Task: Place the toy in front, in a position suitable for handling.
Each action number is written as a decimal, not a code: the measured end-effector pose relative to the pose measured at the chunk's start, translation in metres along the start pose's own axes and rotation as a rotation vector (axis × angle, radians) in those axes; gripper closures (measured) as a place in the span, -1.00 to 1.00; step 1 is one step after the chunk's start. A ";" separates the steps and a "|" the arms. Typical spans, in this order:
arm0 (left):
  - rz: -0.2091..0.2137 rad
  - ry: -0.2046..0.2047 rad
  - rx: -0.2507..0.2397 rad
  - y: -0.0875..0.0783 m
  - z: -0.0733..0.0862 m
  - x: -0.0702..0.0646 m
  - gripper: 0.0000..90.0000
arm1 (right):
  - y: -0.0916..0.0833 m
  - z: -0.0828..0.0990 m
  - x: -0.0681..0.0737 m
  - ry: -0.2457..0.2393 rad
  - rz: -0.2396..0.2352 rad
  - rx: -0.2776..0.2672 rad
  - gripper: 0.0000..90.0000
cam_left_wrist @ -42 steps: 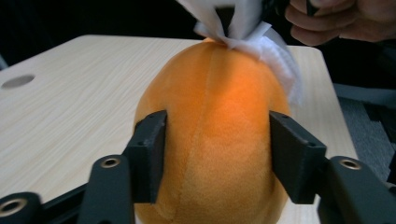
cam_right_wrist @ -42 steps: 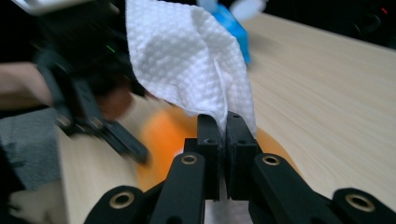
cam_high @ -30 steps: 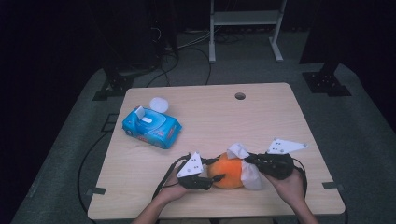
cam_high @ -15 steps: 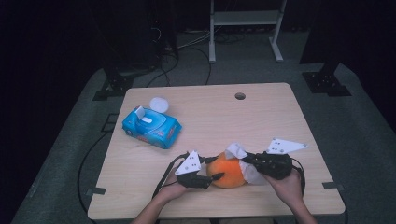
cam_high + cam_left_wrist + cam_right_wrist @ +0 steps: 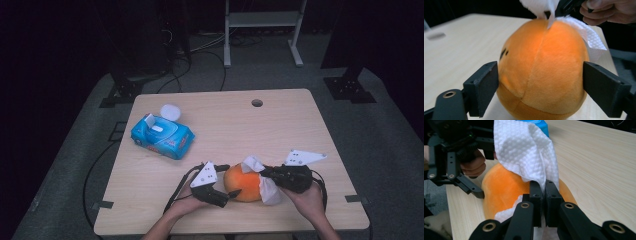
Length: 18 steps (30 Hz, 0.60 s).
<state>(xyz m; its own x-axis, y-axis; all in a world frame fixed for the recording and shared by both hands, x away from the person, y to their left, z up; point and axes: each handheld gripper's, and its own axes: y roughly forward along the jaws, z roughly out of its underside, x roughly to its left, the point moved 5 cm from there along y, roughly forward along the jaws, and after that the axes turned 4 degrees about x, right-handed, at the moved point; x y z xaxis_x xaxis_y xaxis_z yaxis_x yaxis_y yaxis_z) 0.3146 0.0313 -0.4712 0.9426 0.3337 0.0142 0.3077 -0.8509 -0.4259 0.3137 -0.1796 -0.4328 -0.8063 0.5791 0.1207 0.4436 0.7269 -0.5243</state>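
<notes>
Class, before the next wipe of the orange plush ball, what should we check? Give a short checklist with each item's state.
1. Right gripper shut on the wipe: ok.
2. Wipe touching the ball: ok.
3. Left gripper steadying the ball: not ok; its jaws have just been opening, and a gap shows at the right pad.
4. Ball resting on the table: ok.
5. Wipe pack away from the work: ok.
</notes>
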 end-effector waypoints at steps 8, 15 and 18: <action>0.000 0.079 0.004 0.000 -0.007 -0.009 -0.03 | 0.001 -0.026 0.028 -0.076 -0.031 -0.059 0.90; -0.018 0.085 -0.021 -0.009 -0.015 -0.005 0.06 | 0.001 -0.012 0.009 -0.035 -0.001 -0.035 0.90; -0.022 0.091 -0.018 -0.011 -0.017 -0.005 0.06 | -0.005 -0.014 0.007 -0.018 0.019 -0.050 0.90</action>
<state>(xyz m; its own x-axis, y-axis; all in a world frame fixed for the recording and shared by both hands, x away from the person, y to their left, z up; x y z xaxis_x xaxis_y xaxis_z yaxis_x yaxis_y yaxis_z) 0.3090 0.0322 -0.4515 0.9433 0.3148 0.1054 0.3297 -0.8514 -0.4078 0.3110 -0.1737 -0.4171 -0.8040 0.5869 0.0959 0.4779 0.7336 -0.4831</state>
